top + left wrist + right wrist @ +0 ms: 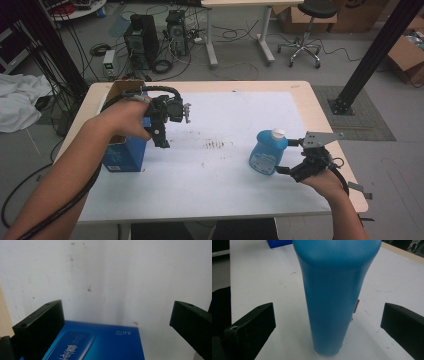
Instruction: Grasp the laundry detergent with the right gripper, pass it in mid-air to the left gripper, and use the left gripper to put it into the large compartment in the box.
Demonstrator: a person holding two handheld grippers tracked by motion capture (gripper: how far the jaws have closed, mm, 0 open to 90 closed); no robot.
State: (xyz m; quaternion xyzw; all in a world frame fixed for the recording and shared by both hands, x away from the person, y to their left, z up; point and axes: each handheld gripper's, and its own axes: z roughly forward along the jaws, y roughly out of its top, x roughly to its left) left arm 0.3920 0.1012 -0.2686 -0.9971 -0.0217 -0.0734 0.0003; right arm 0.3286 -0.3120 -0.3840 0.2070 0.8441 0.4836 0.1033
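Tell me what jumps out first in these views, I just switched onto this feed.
The blue bottle with a white cap stands upright on the right of the white table, with the open right gripper straddling it, jaws clear of its sides. On the left, the open left gripper hangs over the blue box by the table's left edge.

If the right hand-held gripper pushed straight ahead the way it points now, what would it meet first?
The blue bottle. It stands upright on the white table cover, centred between the open jaws of the right hand-held gripper, apparently untouched by either.
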